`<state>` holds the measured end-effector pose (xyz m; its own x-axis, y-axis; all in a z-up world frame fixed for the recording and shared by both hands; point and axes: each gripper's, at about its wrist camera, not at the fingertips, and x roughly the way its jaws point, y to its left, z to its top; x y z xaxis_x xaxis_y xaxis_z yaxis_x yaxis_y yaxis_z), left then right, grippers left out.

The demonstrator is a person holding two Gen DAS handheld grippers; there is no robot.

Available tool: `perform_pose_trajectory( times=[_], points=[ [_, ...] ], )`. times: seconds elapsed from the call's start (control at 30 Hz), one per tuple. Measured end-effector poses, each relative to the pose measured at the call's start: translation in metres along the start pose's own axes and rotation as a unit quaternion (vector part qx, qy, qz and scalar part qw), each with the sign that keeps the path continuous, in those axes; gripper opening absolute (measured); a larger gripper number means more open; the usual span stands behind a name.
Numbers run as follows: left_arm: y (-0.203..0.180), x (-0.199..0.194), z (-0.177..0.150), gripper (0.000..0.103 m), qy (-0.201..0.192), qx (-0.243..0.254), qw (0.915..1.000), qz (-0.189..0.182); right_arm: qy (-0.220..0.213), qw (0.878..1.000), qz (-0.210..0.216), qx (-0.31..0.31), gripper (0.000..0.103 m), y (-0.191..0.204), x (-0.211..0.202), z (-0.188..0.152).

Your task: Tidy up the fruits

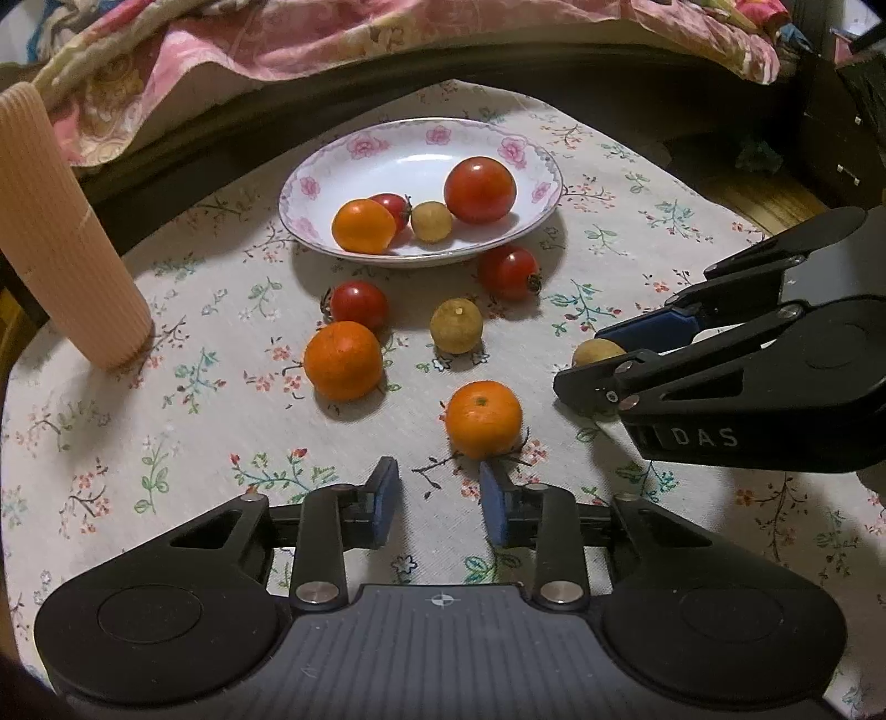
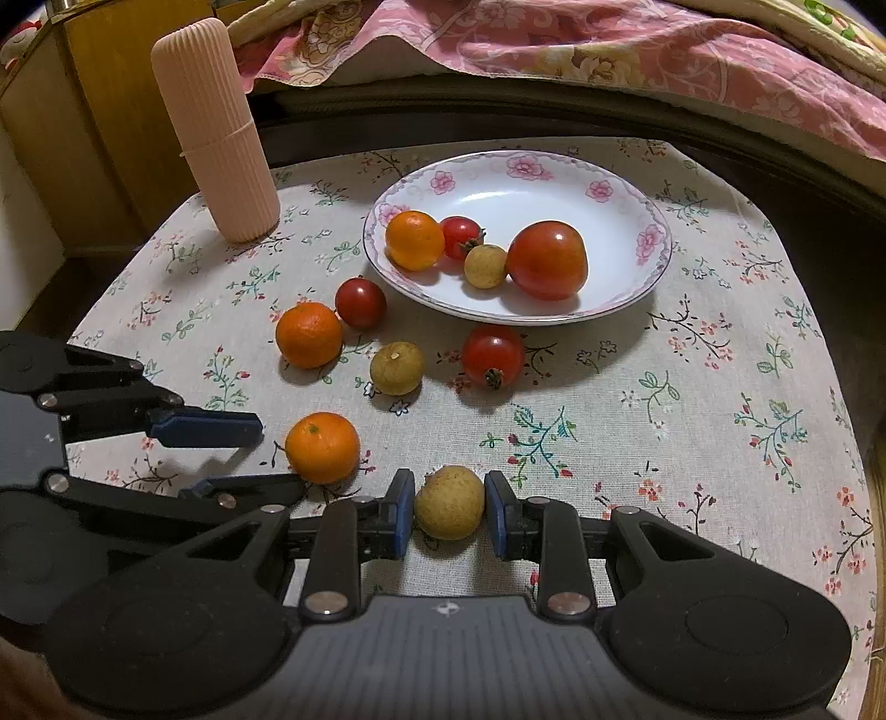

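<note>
A flowered white plate (image 1: 410,147) (image 2: 531,191) holds an orange, a small tomato, a longan and a large tomato (image 2: 547,267). On the cloth lie two small tomatoes (image 1: 359,304) (image 1: 508,271), two oranges (image 1: 343,360) (image 1: 483,418) and a longan (image 1: 456,325). My right gripper (image 2: 449,512) (image 1: 609,360) is shut on another longan (image 2: 449,509) (image 1: 597,351), which rests on the cloth near the front. My left gripper (image 1: 439,498) (image 2: 277,454) is open and holds nothing, with the near orange (image 2: 322,447) just beyond its right fingertip.
A tall pink ribbed container (image 1: 66,232) (image 2: 216,133) stands at the table's back left. A flowered quilt (image 1: 277,44) (image 2: 609,50) lies over a dark frame behind the table. A wooden cabinet (image 2: 72,111) is at far left. The two grippers are close together.
</note>
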<state>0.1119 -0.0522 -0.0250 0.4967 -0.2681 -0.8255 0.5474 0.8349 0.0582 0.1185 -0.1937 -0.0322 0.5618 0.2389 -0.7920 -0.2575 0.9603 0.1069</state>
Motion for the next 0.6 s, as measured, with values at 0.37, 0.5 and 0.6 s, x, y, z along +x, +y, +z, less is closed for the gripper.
perform_pose_trajectory(
  times=[0.37, 0.5, 0.6],
  points=[
    [0.0068, 0.0009, 0.0005, 0.036, 0.002, -0.012, 0.9999, -0.009, -0.014, 1.0, -0.005, 0.01, 0.031, -0.0051, -0.0056, 0.0039],
    [0.0097, 0.0003, -0.0012, 0.038, -0.001, -0.016, 0.9998, -0.013, -0.016, 1.0, -0.003, 0.011, 0.031, -0.0063, -0.0065, 0.004],
    [0.0089, -0.0001, -0.0027, 0.04, -0.007, -0.019, 0.9996, -0.019, -0.016, 1.0, -0.007, 0.015, 0.031, -0.0084, -0.0071, 0.0038]
  ],
)
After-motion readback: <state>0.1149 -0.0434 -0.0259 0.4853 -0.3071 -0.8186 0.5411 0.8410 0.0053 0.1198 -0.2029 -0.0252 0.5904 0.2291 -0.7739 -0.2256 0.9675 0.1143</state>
